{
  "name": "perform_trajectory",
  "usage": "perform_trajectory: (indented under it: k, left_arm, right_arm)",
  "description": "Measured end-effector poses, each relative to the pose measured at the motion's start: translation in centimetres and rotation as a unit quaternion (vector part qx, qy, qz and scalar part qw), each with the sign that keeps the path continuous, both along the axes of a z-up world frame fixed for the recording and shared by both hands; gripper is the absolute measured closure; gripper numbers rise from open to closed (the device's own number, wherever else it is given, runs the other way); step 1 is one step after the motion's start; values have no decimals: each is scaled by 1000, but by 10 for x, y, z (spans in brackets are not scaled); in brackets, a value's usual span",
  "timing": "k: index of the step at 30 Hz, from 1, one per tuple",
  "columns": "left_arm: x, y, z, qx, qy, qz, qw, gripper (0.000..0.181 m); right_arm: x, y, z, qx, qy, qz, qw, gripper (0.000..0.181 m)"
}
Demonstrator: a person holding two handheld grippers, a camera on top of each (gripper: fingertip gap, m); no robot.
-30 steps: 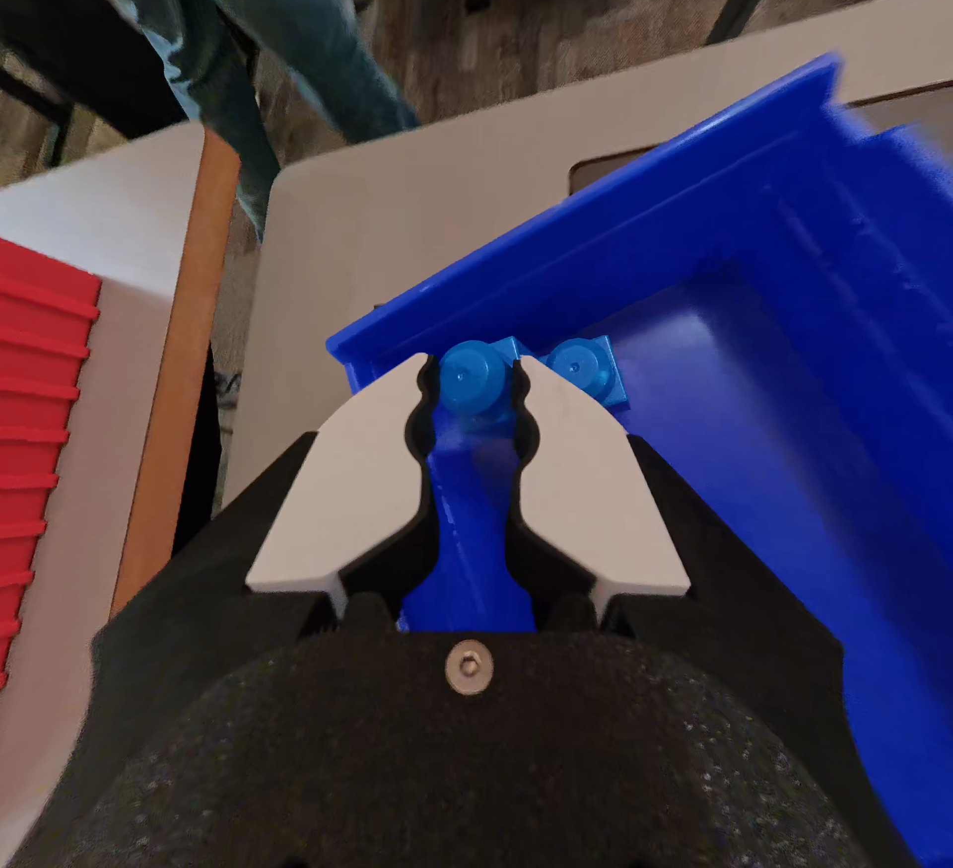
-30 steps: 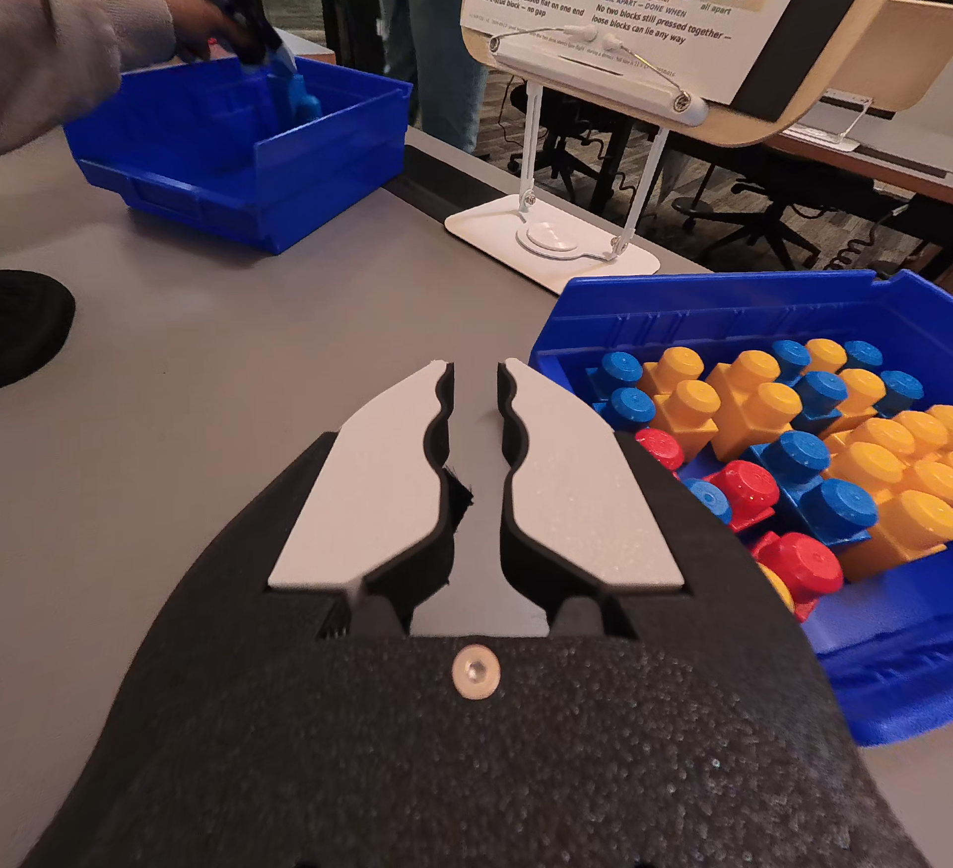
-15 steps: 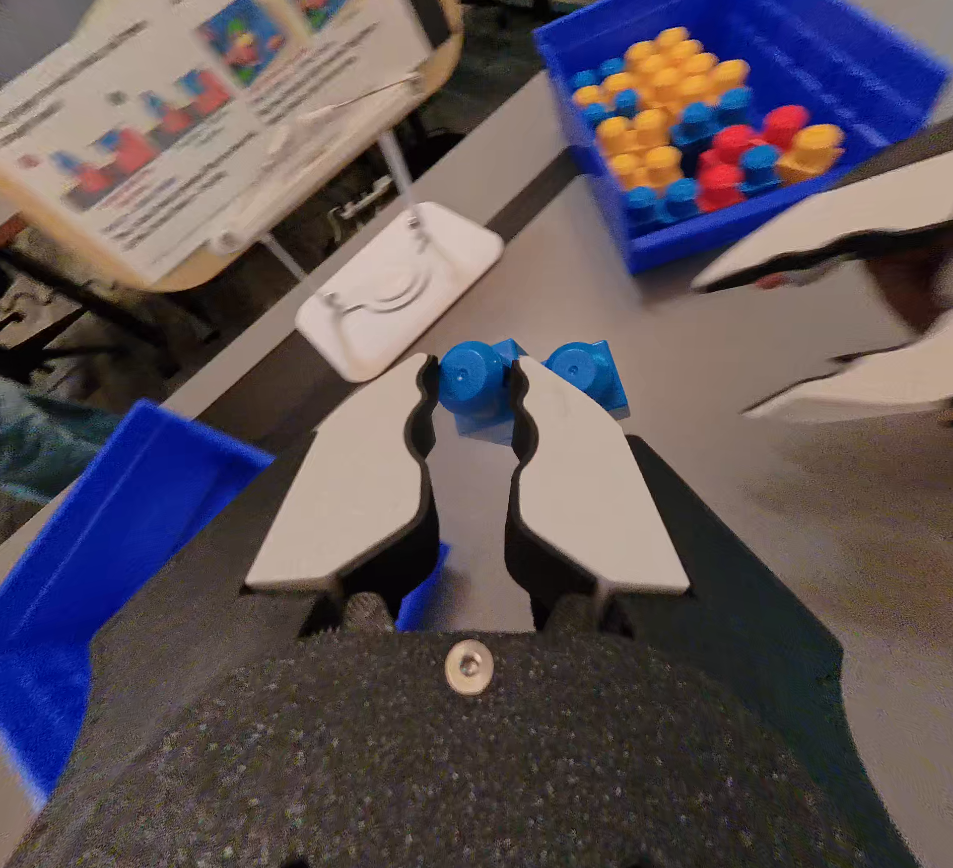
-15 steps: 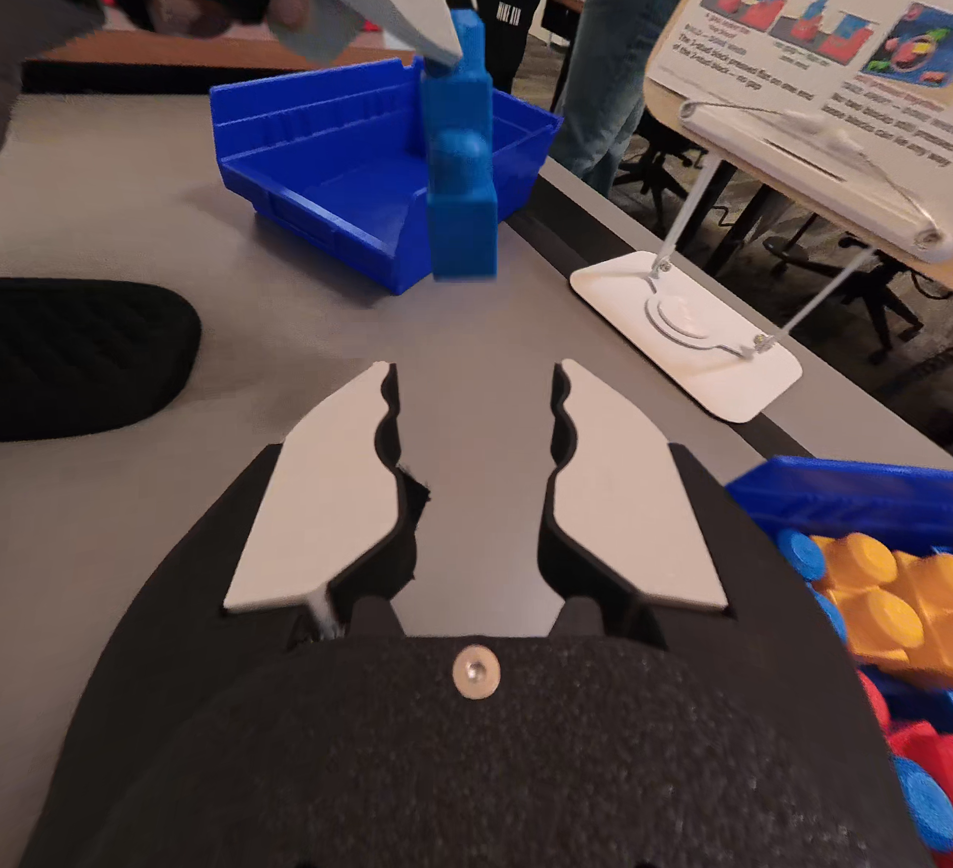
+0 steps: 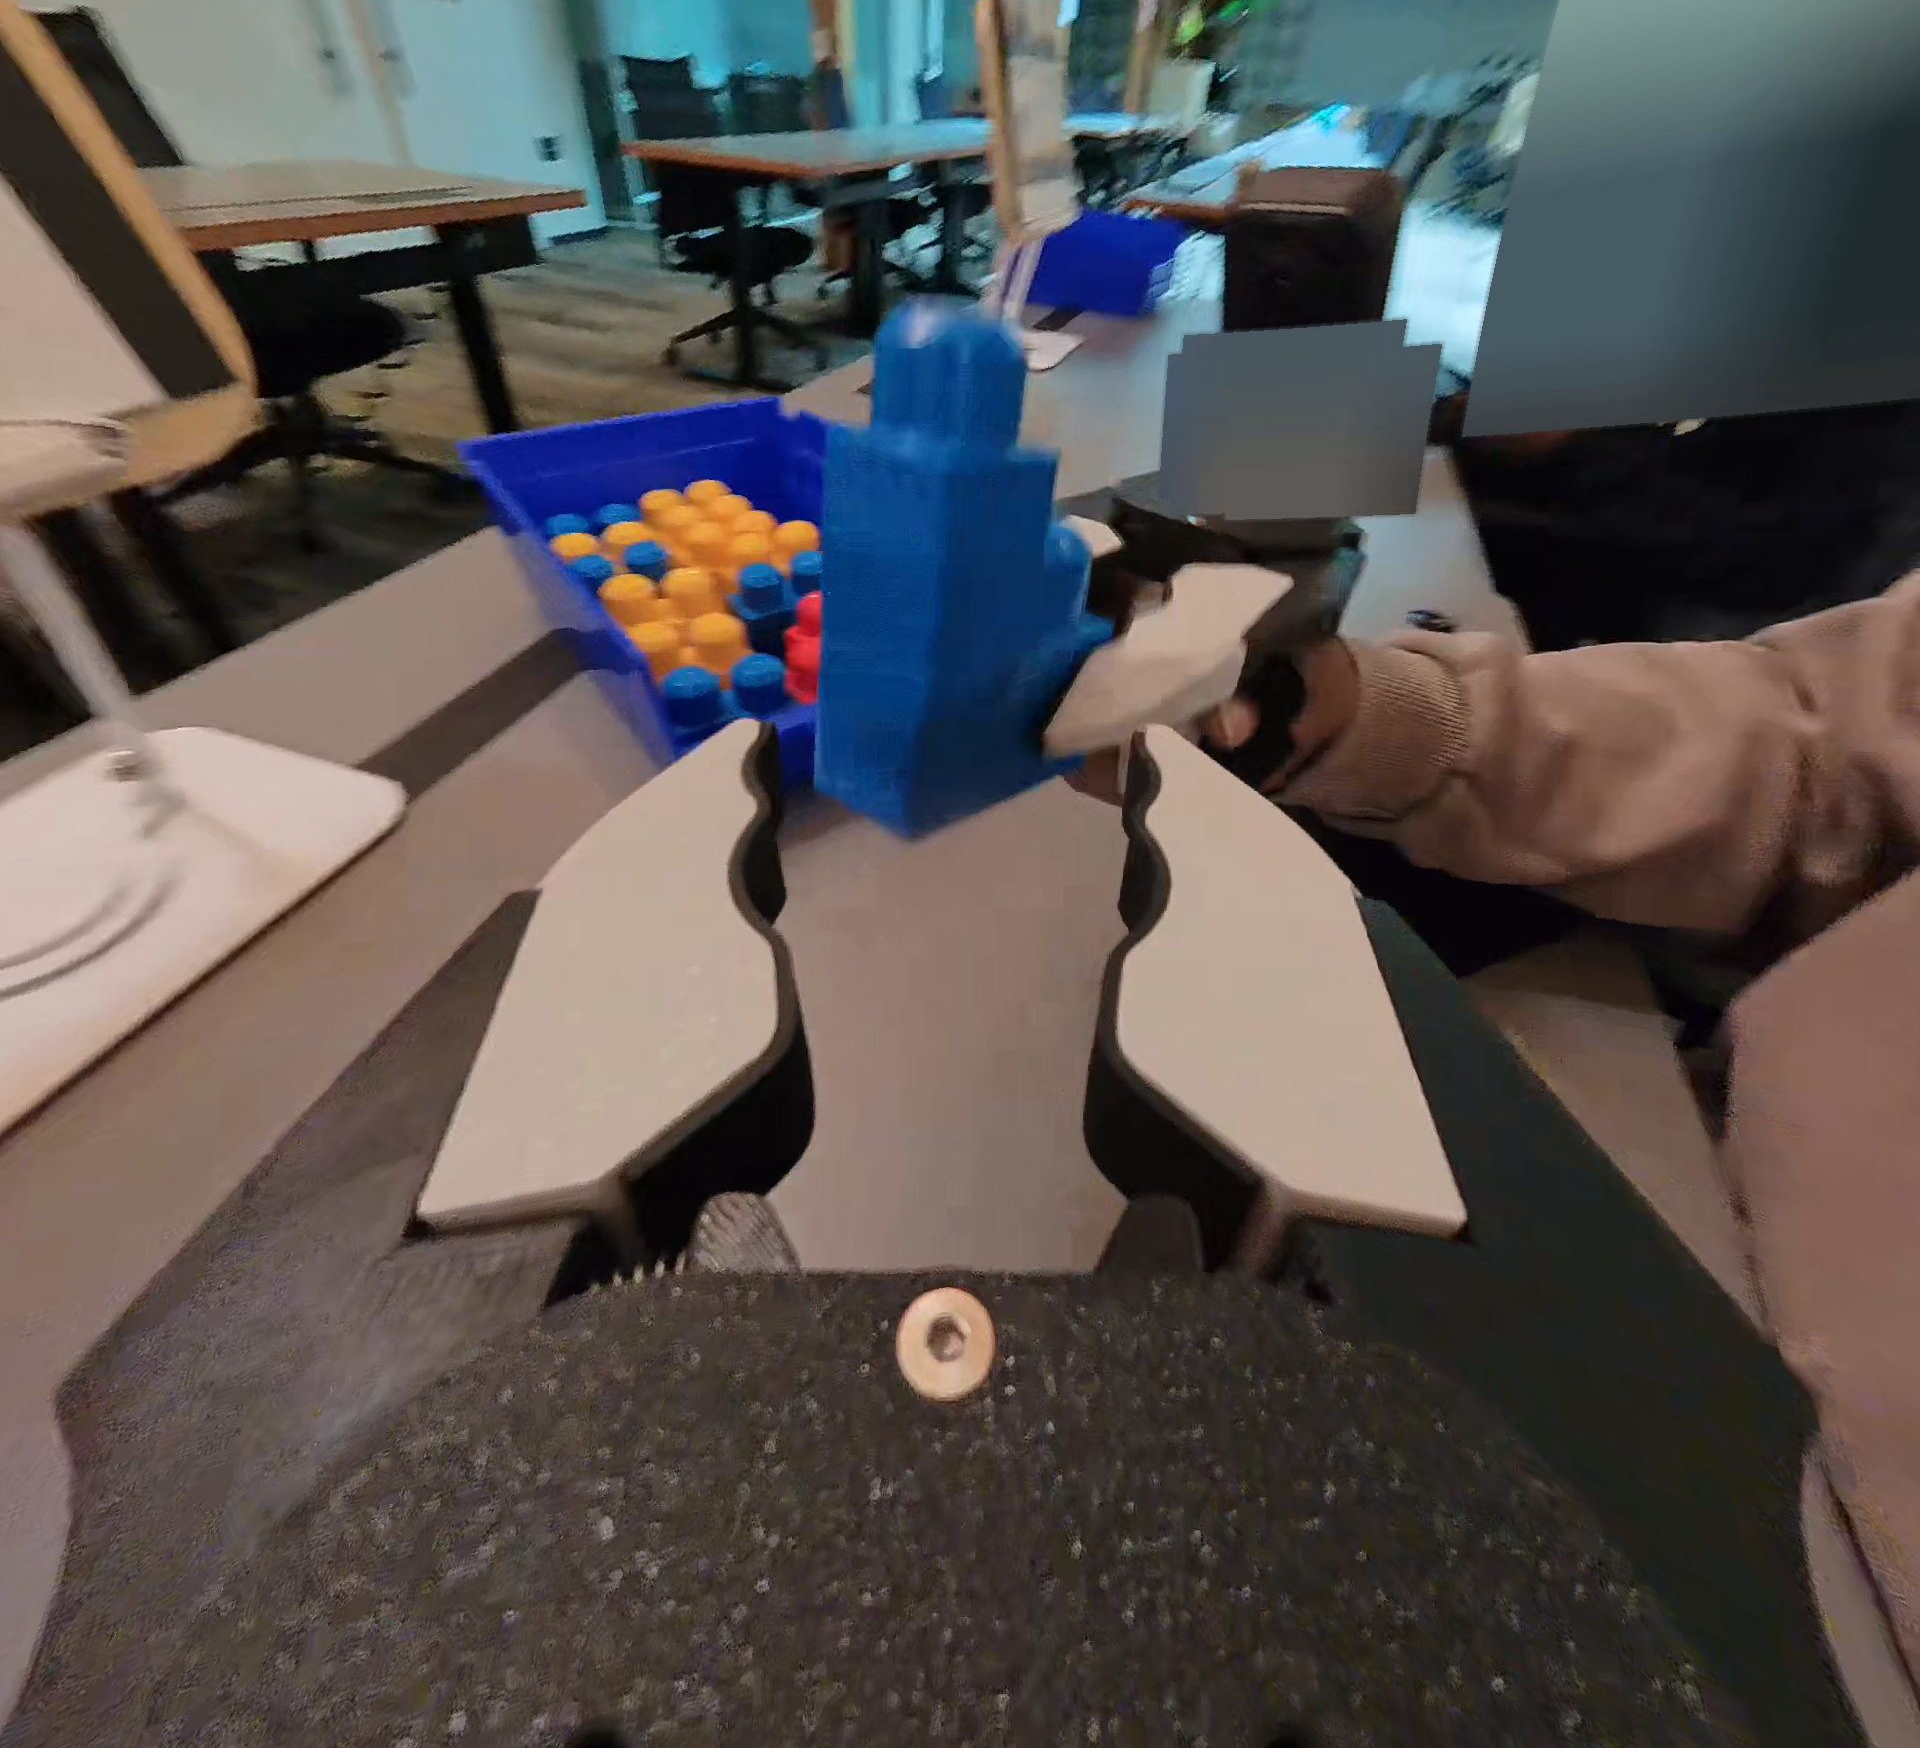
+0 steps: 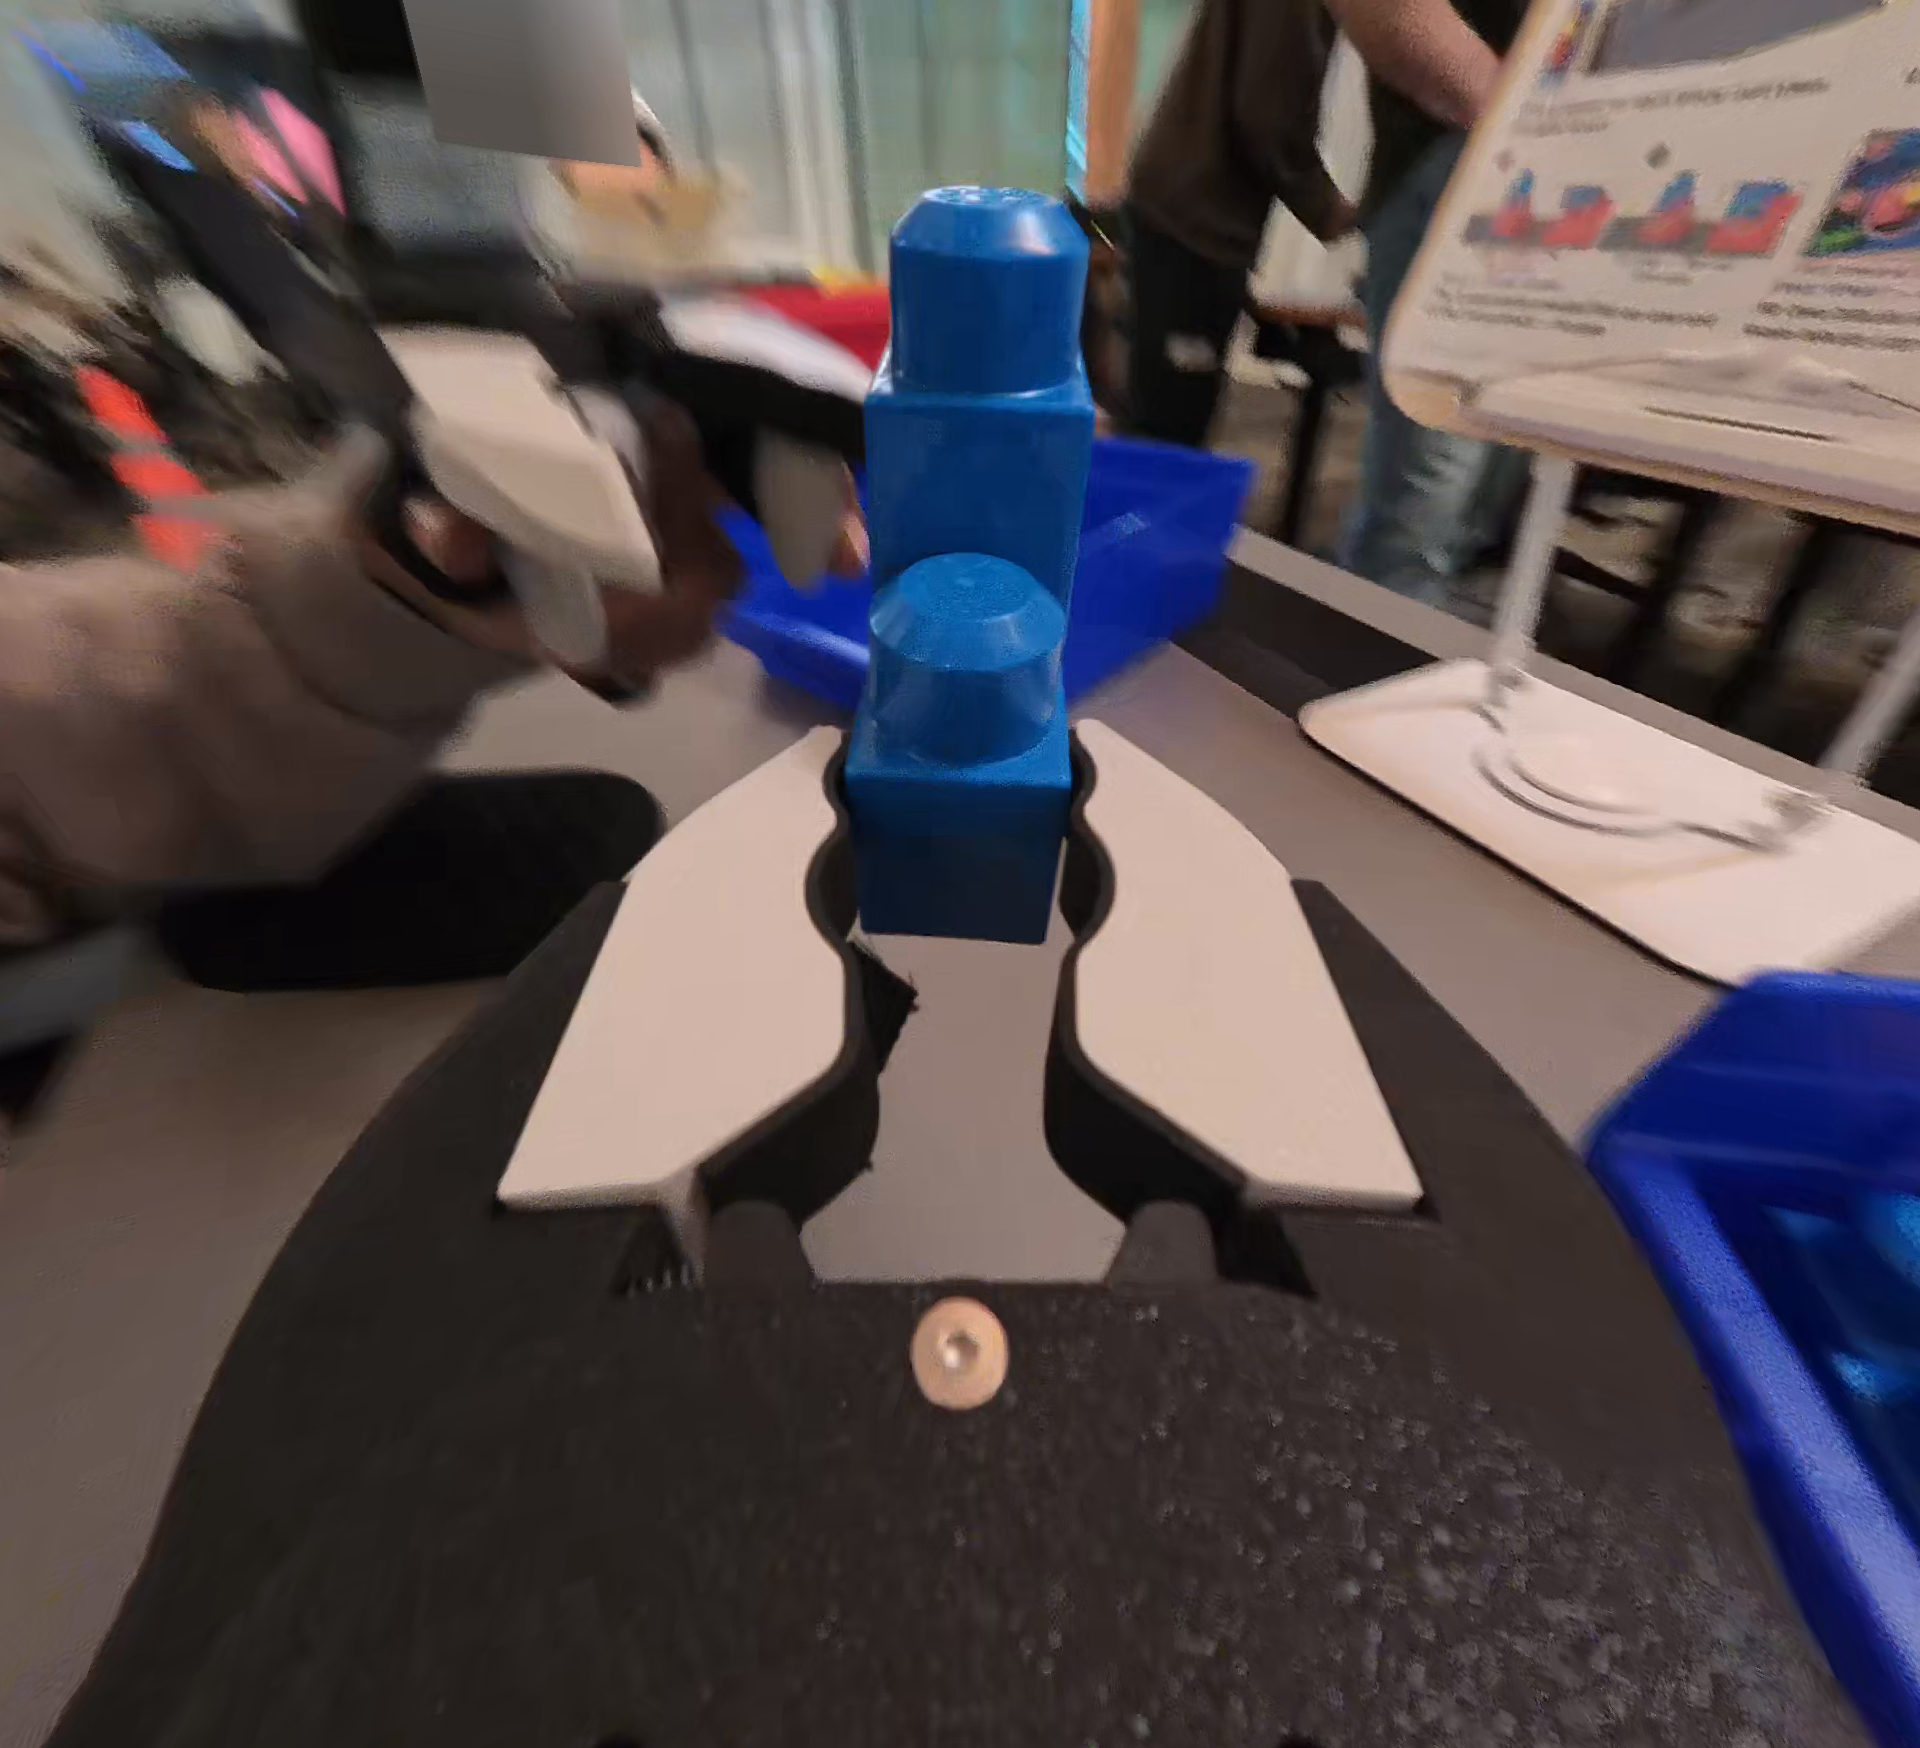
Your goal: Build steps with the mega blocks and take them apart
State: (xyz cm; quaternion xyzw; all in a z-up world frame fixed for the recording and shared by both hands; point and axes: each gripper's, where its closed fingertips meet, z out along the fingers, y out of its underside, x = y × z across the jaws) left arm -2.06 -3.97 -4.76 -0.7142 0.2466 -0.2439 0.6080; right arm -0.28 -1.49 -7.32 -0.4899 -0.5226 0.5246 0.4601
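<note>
Standing upright above the grey table (image 6: 312,1231), the blue two-block step (image 6: 966,638), a single-stud block stacked on the far stud of a longer one, is clamped at its near base by the right gripper (image 6: 961,825), while the left gripper (image 5: 951,768) hovers near, spread wide and seemingly empty.

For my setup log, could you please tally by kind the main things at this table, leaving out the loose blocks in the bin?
Blue two-block step: 1
Blue bins: 2, far and near
Grippers: 2, right gripper with jaws shut on the step, left gripper with jaws open
Instruction board: 1
Black pad: 1
Total: 7
</note>
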Motion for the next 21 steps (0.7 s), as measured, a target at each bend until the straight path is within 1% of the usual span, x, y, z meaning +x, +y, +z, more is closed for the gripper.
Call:
perform_trajectory:
  k: [2, 4, 5, 7, 8, 10, 13, 14, 16, 21]
  left_arm:
    - [6, -3, -10, 2, -29, -37, 999, 120]
    - [16, -8, -13, 3, -69, -79, 994, 122]
    - [21, -12, -11, 4, -93, -102, 990, 128]
    - [27, -19, -8, 4, -123, -137, 983, 144]
    - [28, -21, -8, 1, -125, -145, 981, 145]
    - [27, -22, -11, 0, -116, -143, 983, 144]
    - [23, -24, -18, 3, -87, -131, 988, 144]
    - [23, -25, -21, 1, -77, -131, 988, 144]
    - [21, -25, -29, -5, -59, -127, 990, 144]
    - [18, -24, -48, -18, -32, -119, 992, 144]
  right_arm:
    - [10, -12, 16, -51, 59, 66, 995, 145]
    - [15, -27, 25, -90, 92, 133, 983, 145]
    - [15, -33, 25, -98, 97, 154, 979, 145]
    - [12, -44, 19, -95, 90, 179, 975, 145]
    - [10, -48, 17, -94, 87, 186, 974, 145]
    - [8, -50, 14, -99, 83, 193, 973, 145]
    - [3, -50, 5, -86, 48, 190, 977, 145]
    - [3, -48, 5, -79, 38, 186, 979, 142]
    - [4, -42, 8, -59, 24, 174, 983, 132]
    - [14, -33, 29, 14, -4, 162, 987, 129]
